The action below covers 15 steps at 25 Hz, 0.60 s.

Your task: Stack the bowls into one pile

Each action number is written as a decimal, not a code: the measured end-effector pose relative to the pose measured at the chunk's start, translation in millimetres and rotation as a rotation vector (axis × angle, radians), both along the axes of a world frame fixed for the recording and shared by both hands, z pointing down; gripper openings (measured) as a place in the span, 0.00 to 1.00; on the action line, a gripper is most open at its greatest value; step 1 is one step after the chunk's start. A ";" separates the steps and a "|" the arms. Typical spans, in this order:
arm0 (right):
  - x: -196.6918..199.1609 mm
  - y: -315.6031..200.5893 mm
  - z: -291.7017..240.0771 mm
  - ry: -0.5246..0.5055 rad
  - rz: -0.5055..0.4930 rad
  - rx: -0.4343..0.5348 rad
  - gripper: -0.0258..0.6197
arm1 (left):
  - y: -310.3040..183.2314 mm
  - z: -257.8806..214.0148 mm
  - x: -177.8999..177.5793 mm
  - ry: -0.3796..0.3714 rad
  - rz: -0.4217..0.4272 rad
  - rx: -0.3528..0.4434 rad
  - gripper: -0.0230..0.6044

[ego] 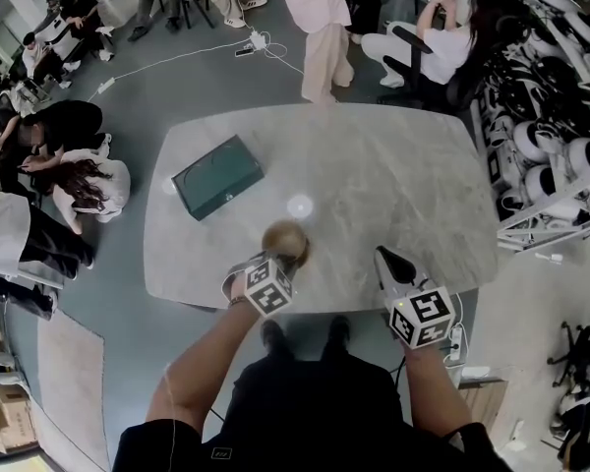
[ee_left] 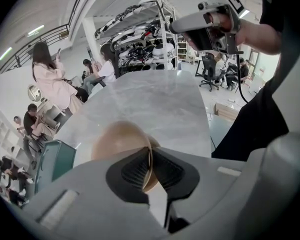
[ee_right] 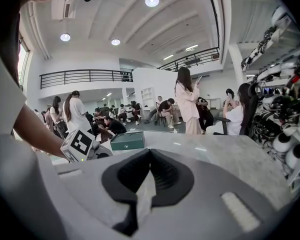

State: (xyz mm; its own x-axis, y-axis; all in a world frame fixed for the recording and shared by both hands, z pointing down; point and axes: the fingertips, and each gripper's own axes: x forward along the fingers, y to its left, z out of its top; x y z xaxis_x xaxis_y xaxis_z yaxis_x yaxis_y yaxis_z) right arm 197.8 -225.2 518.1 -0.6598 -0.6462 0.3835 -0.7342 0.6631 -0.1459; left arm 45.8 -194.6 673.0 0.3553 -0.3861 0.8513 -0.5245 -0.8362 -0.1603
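Bowl (ego: 285,238), tan and round, is seen in the head view by the near edge of the surface (ego: 393,180), where it is gripped at its rim by the left gripper (ego: 292,260). The right gripper (ego: 382,255) is held well apart from it, to the right, over the same edge. The surface is a pale grey marbled slab with rounded corners; a green box (ego: 216,176) lies on its far left part. A grey floor (ego: 177,87) surrounds it, with people (ego: 74,180) sitting and standing, a white cable (ego: 177,62) and racks (ego: 556,116) of white and black gear at the right.

In the left gripper view the dark fingers (ee_left: 135,169) are pressed nearly together on the bowl's thin rim, the bowl's rounded outside showing to their left. Whether the bowl touches the surface cannot be told.

In the right gripper view the fingers (ee_right: 166,176) are closed together with nothing between them. Beyond them the surface, the box and the left gripper's marker cube are seen, and a tall white hall with a railed balcony (ee_right: 85,76) and round ceiling lamps (ee_right: 151,1).
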 end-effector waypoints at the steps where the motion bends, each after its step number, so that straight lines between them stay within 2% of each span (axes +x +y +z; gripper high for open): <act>1: -0.4 -1.2 -0.3 0.000 -0.002 0.000 0.04 | 0.3 1.5 1.0 -0.002 0.005 -0.011 0.08; 5: 3.6 -5.6 1.3 -0.005 -0.013 0.001 0.04 | 1.7 9.6 9.1 -0.011 0.011 -0.050 0.09; 8: 7.4 -6.6 2.3 -0.008 -0.031 0.002 0.04 | 3.1 8.4 15.1 0.003 -0.008 -0.056 0.22; 13: 12.3 -11.0 -2.8 -0.016 -0.063 0.018 0.04 | -1.7 -5.4 18.0 0.023 -0.056 -0.022 0.22; 15: 14.6 -11.3 -4.7 -0.021 -0.079 0.024 0.04 | -3.6 -14.2 20.3 0.054 -0.092 -0.010 0.22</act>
